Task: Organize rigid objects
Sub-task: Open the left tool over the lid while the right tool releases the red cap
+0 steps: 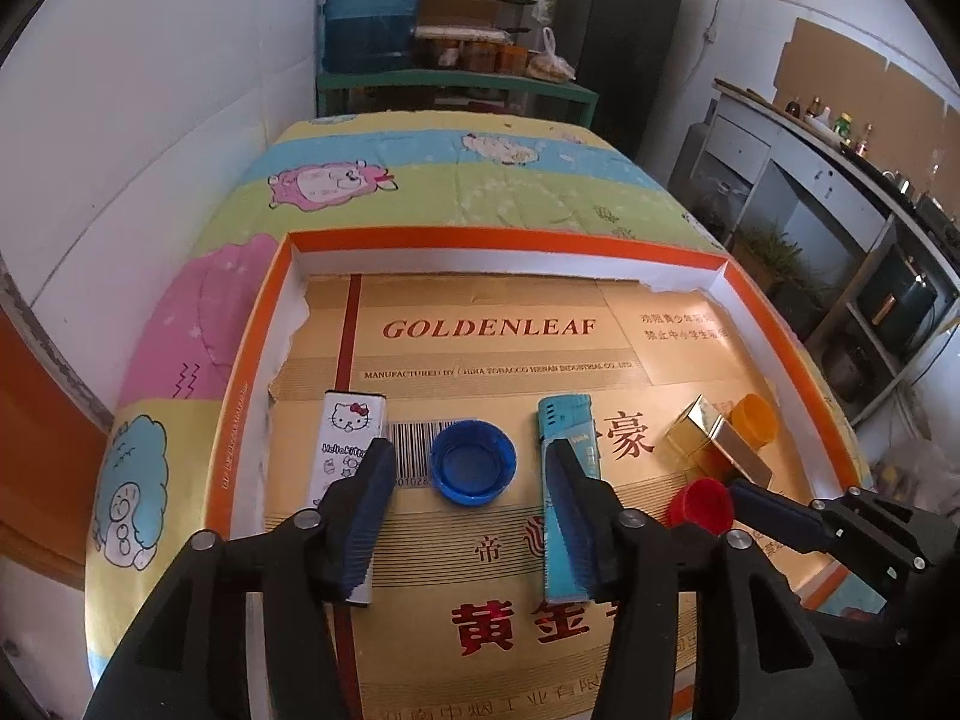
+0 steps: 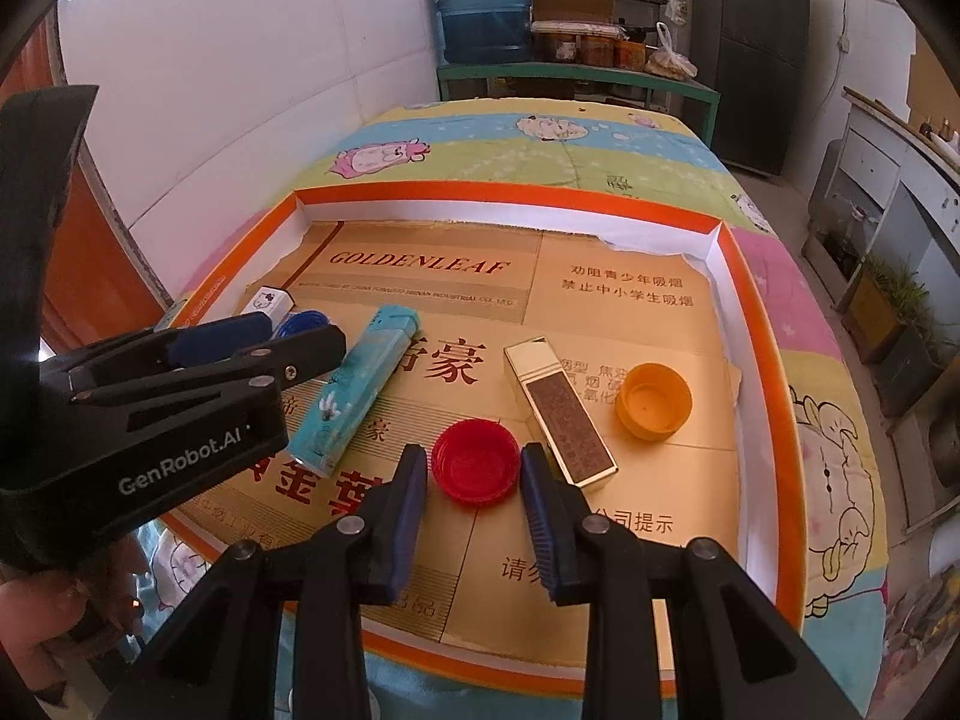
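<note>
A shallow orange-rimmed tray (image 1: pixel 252 372) (image 2: pixel 744 276) lined with gold cardboard holds the objects. My left gripper (image 1: pixel 468 468) is open, its fingers on either side of a blue bottle cap (image 1: pixel 473 463) (image 2: pixel 300 323). A white Hello Kitty lighter (image 1: pixel 345 450) (image 2: pixel 270 302) lies left of it, a teal lighter (image 1: pixel 567 480) (image 2: pixel 354 390) right of it. My right gripper (image 2: pixel 474 471) is open around a red cap (image 2: pixel 475 461) (image 1: pixel 702 501) without closing on it. A gold lighter (image 2: pixel 558 414) (image 1: pixel 714 441) and an orange cap (image 2: pixel 653 401) (image 1: pixel 753 419) lie further right.
The tray sits on a table covered by a cartoon-print cloth (image 1: pixel 468 180). A white wall (image 1: pixel 150 120) is on the left. A green shelf (image 1: pixel 456 84) with a water jug (image 1: pixel 372 6) stands behind, and a counter (image 1: pixel 840 180) on the right.
</note>
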Demonstrator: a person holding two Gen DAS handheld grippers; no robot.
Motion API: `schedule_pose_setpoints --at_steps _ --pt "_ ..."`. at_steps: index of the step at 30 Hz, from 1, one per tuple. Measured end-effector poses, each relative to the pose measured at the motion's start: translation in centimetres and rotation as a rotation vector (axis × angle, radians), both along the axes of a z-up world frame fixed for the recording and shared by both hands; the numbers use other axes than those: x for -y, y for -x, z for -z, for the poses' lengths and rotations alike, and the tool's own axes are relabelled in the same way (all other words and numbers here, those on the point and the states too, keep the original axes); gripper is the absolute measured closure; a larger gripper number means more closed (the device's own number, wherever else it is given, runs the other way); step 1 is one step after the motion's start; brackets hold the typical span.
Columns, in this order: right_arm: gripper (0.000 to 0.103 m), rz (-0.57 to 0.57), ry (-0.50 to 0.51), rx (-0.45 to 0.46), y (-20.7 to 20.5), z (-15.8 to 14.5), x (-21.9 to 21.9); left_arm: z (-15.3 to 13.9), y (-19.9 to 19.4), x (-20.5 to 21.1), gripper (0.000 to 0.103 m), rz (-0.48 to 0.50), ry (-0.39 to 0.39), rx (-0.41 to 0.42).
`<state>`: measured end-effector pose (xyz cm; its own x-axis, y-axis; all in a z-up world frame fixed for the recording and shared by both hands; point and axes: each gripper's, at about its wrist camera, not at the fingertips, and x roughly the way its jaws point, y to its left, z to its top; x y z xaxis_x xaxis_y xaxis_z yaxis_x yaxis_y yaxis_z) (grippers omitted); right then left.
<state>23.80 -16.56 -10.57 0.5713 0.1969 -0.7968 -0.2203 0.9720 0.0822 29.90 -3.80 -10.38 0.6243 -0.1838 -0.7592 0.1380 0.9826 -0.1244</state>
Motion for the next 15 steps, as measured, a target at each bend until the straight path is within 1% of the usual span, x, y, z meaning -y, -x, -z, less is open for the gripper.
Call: schedule_pose_setpoints --at_steps 2,5,10,15 --pt "0.066 0.000 0.000 0.005 0.1 -0.2 0.0 -0.3 0.2 0.0 0.047 -0.001 -0.005 0.009" --pt "0.063 -0.003 -0.002 0.012 0.4 -0.5 0.1 -0.9 0.7 -0.1 0.044 -0.003 -0.008 0.026" --pt "0.061 -0.002 -0.006 0.021 1.0 -0.9 0.2 -1.8 1.6 -0.7 0.043 -0.015 -0.003 0.047" --pt "0.060 0.007 -0.011 0.027 1.6 -1.4 0.4 -2.4 2.5 -0.9 0.043 -0.015 -0.004 0.053"
